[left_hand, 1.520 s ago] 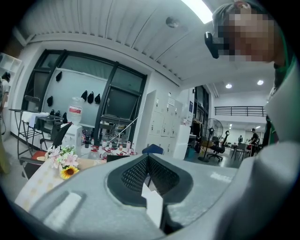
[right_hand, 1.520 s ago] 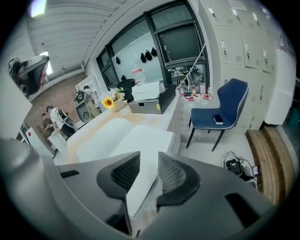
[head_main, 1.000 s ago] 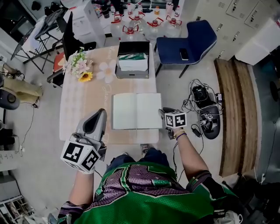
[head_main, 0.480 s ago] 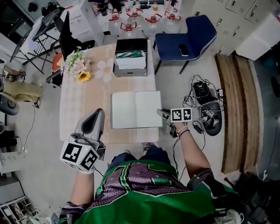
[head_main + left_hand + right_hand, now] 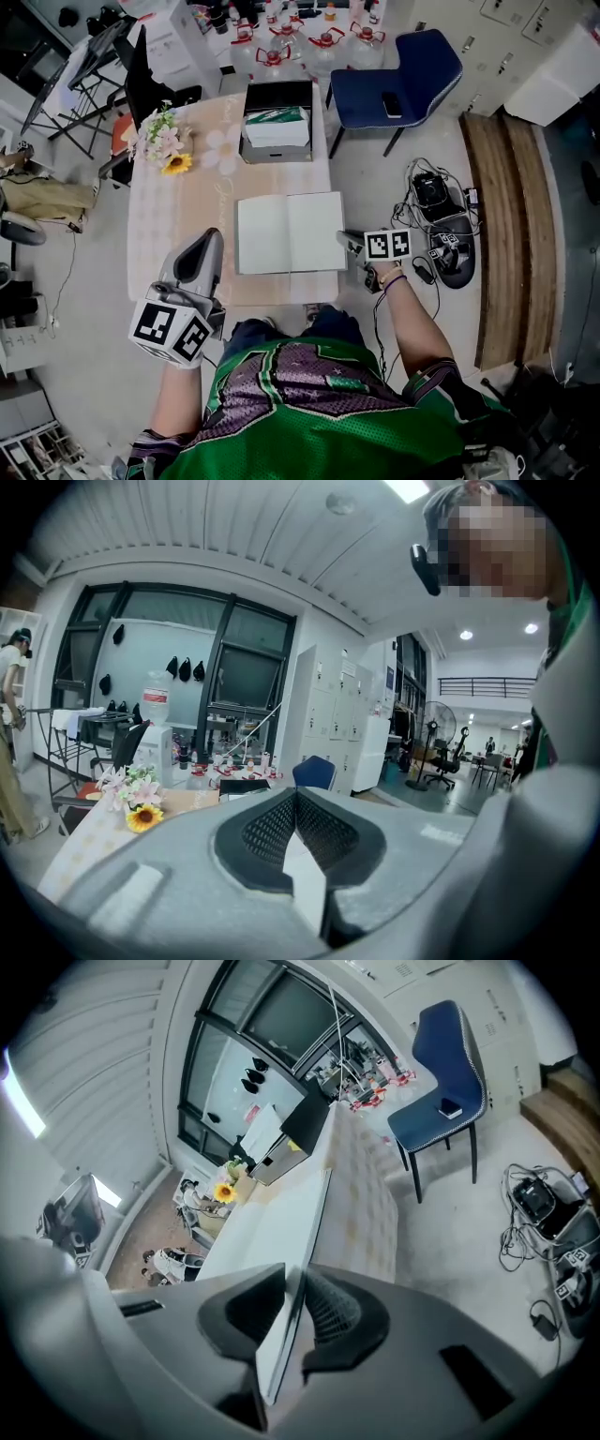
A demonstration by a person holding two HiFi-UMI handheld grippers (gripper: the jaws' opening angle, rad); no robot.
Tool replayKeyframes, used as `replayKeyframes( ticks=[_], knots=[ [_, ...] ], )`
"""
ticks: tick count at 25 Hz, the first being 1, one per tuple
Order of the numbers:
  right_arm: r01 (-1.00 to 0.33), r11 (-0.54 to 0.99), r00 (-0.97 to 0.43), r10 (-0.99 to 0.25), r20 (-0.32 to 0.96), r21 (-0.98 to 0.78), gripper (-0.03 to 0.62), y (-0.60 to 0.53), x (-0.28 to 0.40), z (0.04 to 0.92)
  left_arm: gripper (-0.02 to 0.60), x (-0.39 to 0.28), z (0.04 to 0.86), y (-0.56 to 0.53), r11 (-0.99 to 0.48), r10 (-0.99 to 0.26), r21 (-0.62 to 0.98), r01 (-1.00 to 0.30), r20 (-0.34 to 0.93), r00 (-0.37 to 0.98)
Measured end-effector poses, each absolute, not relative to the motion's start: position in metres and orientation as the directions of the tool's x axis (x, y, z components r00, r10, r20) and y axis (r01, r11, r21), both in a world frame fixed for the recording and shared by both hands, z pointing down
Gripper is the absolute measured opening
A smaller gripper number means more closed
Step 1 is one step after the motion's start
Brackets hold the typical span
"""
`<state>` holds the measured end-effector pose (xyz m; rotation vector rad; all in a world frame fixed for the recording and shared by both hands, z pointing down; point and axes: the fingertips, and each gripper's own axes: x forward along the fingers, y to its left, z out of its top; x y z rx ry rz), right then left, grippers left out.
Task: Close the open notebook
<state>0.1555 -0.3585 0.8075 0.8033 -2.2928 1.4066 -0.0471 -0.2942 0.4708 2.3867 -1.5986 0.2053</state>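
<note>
— On the table, in the middle of that pale, faintly patterned top, is that the notebook?
— Yes. It lies open and flat with blank pages up, toward the near edge. The right gripper is at its right-hand edge. Its fingers are closing, with that edge between them and the tips against it.
— And the left gripper?
— Held over the table's near left part, well apart from the notebook, fingers together with nothing in them.
— What else is on the table?
— A dark box at the far end with a white and green pack inside. At the far left corner there's a bunch of flowers with a sunflower in it.
— And the room?
— Light grey floor. A blue chair stands past the table's far right corner with a phone on its seat. Water jugs with red caps are behind the table. To the right there's a tangle of cables on the floor, wooden planks beyond them, and pale lockers in the corner.
— Any writing?
— The print on the pack is too small to read.
</note>
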Motion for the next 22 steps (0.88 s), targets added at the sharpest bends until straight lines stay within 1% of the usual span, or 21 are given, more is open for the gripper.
replayKeyframes(
  ticks=[6, 15, 22],
  knots=[
    [-0.647, 0.39, -0.761, -0.288, 0.581, -0.655, 0.066, -0.358, 0.155, 0.798, 0.017, -0.051, 0.465, -0.296, -0.395, -0.873, 0.146, -0.907, 0.25, 0.42],
    [-0.7, 0.411, -0.712, -0.327, 0.622, -0.585, 0.06, -0.355, 0.148, 0.774, 0.017, -0.076, 0.453, -0.292, -0.444, -0.855, 0.15, -0.883, 0.223, 0.468],
    [-0.714, 0.431, -0.696, -0.345, 0.63, -0.552, 0.06, -0.353, 0.139, 0.753, 0.017, -0.093, 0.438, -0.289, -0.465, -0.855, 0.154, -0.872, 0.178, 0.488]
  ],
)
